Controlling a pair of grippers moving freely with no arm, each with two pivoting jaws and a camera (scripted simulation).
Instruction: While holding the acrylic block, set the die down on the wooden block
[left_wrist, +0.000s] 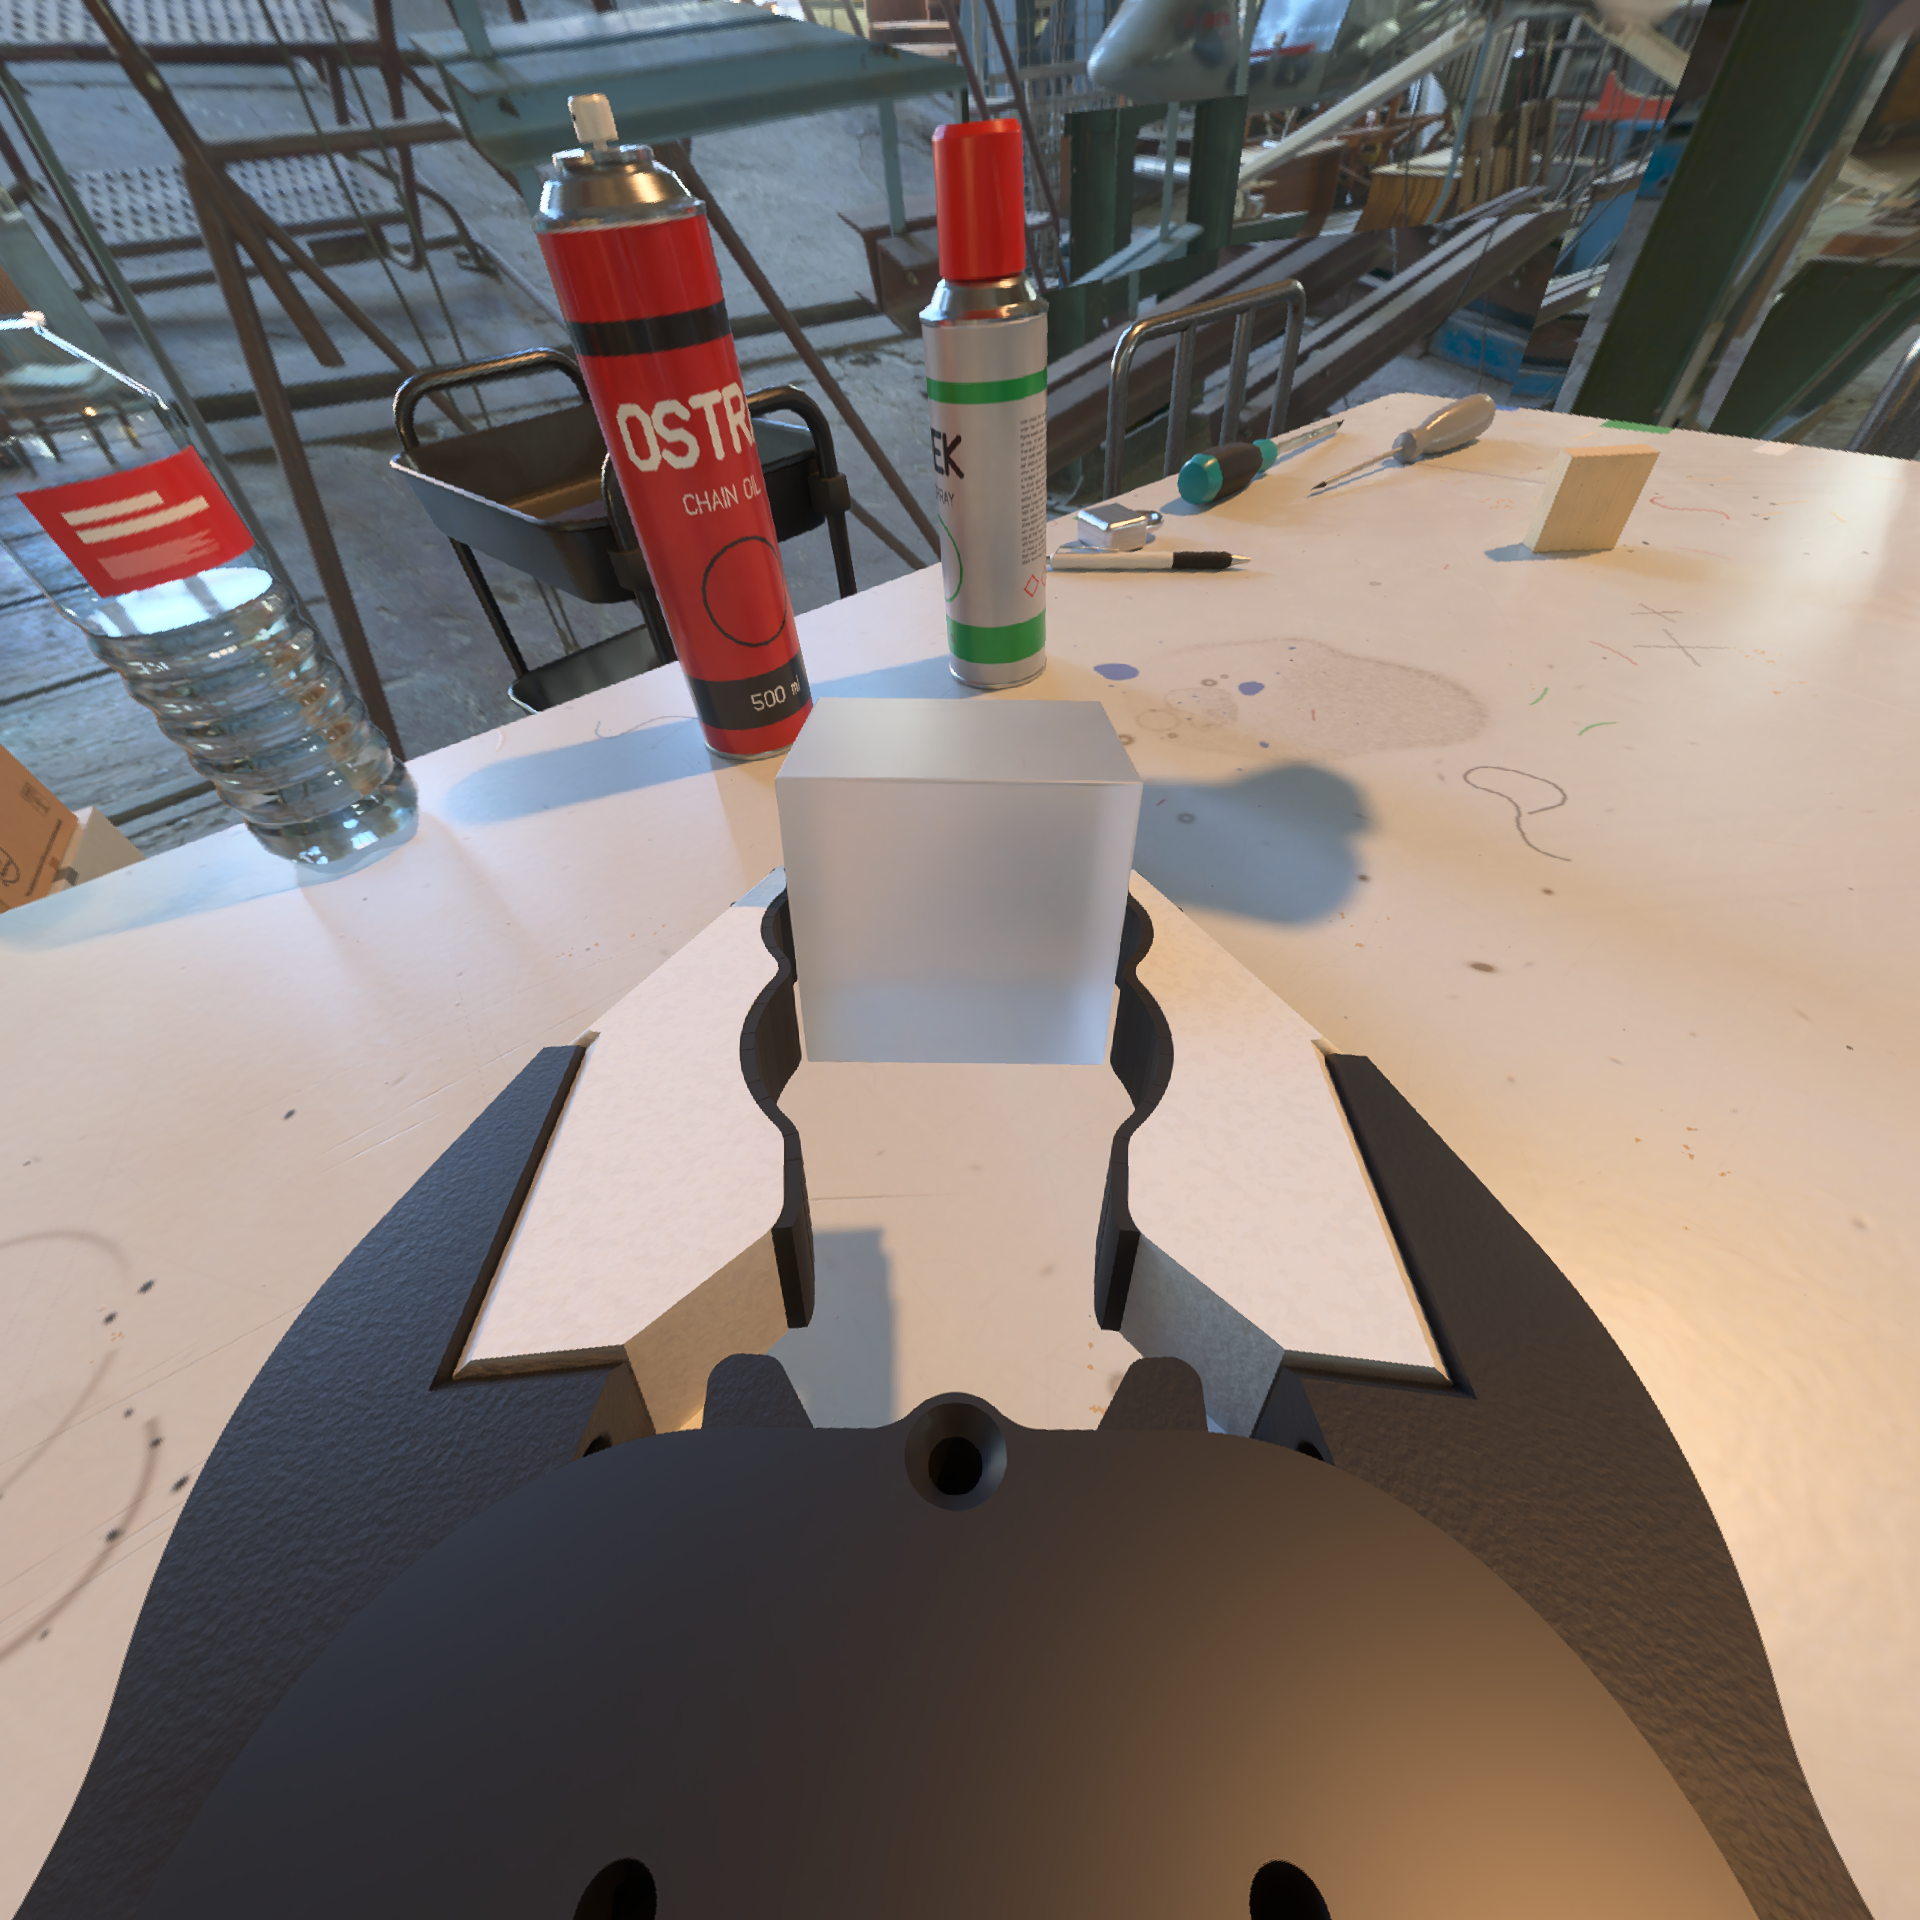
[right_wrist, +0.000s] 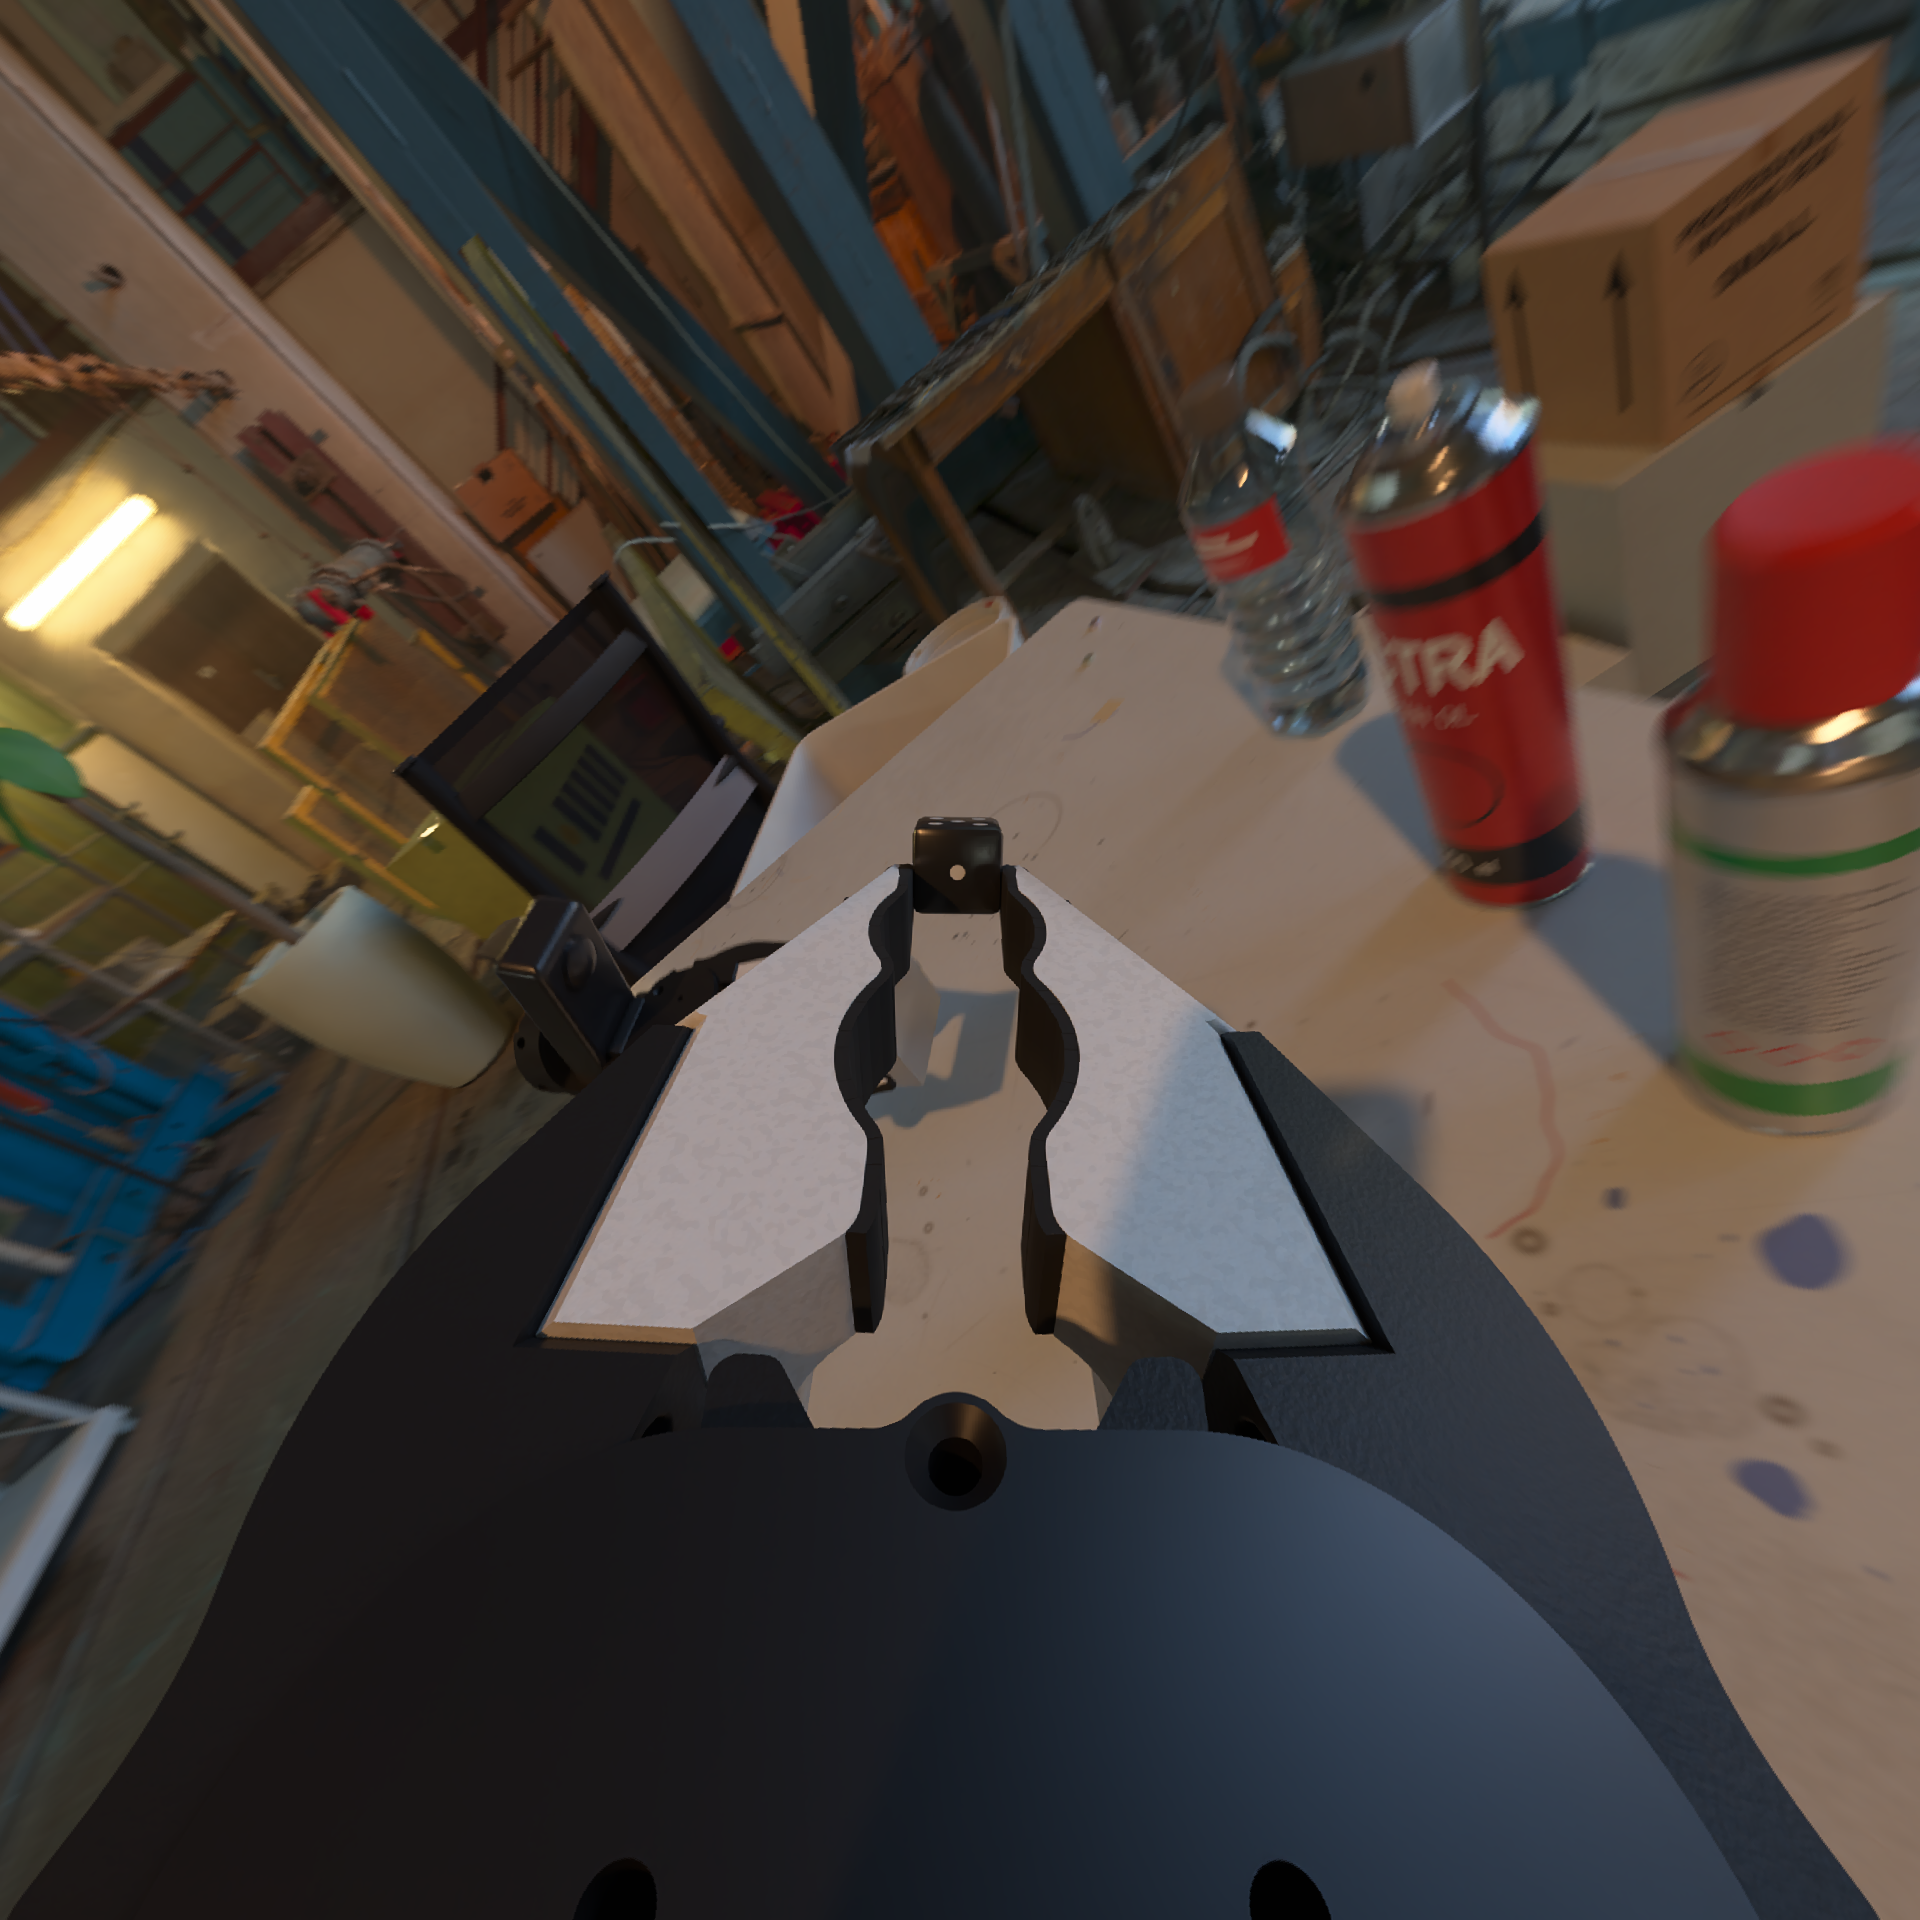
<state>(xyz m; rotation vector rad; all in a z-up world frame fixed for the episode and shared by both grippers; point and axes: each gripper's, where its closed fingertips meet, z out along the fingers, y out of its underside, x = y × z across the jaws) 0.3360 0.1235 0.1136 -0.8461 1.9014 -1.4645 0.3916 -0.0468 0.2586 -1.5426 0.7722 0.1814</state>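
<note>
My left gripper (left_wrist: 956, 935) is shut on a frosted clear acrylic block (left_wrist: 956, 883) and holds it above the white table (left_wrist: 1558, 1091). The pale wooden block (left_wrist: 1592, 497) stands on the table at the far right, well away from the left gripper. My right gripper (right_wrist: 957, 883) is shut on a small black die (right_wrist: 957, 868) with white dots and holds it at its fingertips above the table. The right wrist view is tilted and blurred. The wooden block does not show in the right wrist view.
A red spray can (left_wrist: 675, 457), a silver spray can with a red cap (left_wrist: 989, 416) and a water bottle (left_wrist: 197, 634) stand near the far table edge. Two screwdrivers (left_wrist: 1247, 462), a pen (left_wrist: 1143, 561) and a small metal piece (left_wrist: 1112, 525) lie near the wooden block.
</note>
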